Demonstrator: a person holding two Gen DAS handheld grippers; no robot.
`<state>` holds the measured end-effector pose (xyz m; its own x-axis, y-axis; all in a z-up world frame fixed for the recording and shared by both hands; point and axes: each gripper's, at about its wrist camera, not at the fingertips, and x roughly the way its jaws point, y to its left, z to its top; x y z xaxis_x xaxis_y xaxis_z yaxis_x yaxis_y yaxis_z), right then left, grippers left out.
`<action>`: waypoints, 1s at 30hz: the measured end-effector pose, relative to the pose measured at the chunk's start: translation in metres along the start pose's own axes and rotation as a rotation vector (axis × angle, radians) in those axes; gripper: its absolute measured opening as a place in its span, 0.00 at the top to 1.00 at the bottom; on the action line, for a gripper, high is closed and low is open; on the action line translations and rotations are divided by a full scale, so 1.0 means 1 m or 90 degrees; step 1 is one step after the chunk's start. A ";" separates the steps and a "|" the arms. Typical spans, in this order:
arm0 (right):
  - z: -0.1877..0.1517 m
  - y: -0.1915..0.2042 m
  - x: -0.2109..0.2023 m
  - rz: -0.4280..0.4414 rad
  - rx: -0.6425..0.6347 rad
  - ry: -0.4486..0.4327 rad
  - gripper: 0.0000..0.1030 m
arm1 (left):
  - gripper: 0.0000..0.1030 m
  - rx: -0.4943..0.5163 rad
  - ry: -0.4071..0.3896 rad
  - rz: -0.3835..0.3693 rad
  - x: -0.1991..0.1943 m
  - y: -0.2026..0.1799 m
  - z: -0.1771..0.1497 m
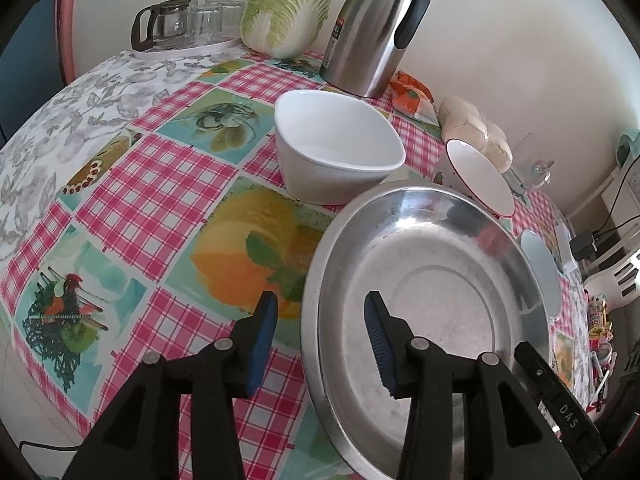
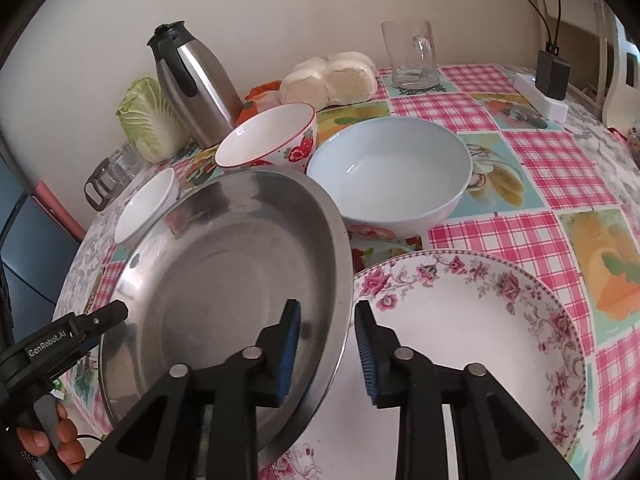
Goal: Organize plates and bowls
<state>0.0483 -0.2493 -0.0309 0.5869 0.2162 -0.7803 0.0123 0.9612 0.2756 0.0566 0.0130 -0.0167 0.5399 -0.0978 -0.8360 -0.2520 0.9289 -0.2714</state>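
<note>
Steel plate (image 2: 240, 280) sits partly on floral plate (image 2: 480, 340), rim between pads of both claws, left claw (image 1: 320, 344) and right claw (image 2: 328, 348) released. Light, stiff, slick; pinch rim edge firmly.

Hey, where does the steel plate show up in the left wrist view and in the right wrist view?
Left wrist view: the steel plate fills the lower right, its near rim between the open fingers of the left gripper.
Right wrist view: the steel plate fills the lower left, its right rim between the open fingers of the right gripper.
Shared landmark: the steel thermos jug by the wall.
</note>
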 end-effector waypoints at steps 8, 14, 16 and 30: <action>0.008 -0.001 -0.020 0.004 0.018 -0.031 0.30 | 0.28 0.003 0.006 0.001 -0.006 -0.003 0.004; 0.009 0.008 -0.026 0.011 -0.003 -0.044 0.09 | 0.27 0.037 0.002 0.032 -0.008 -0.009 0.004; 0.008 0.012 -0.024 0.010 -0.015 -0.042 0.02 | 0.22 0.040 0.000 0.036 -0.008 -0.009 0.004; 0.006 0.013 -0.026 0.006 -0.025 -0.055 0.00 | 0.00 0.062 -0.053 0.049 -0.018 -0.013 0.006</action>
<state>0.0385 -0.2437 -0.0039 0.6541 0.2116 -0.7262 -0.0239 0.9654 0.2597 0.0556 0.0049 0.0047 0.5882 0.0021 -0.8087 -0.2188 0.9631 -0.1566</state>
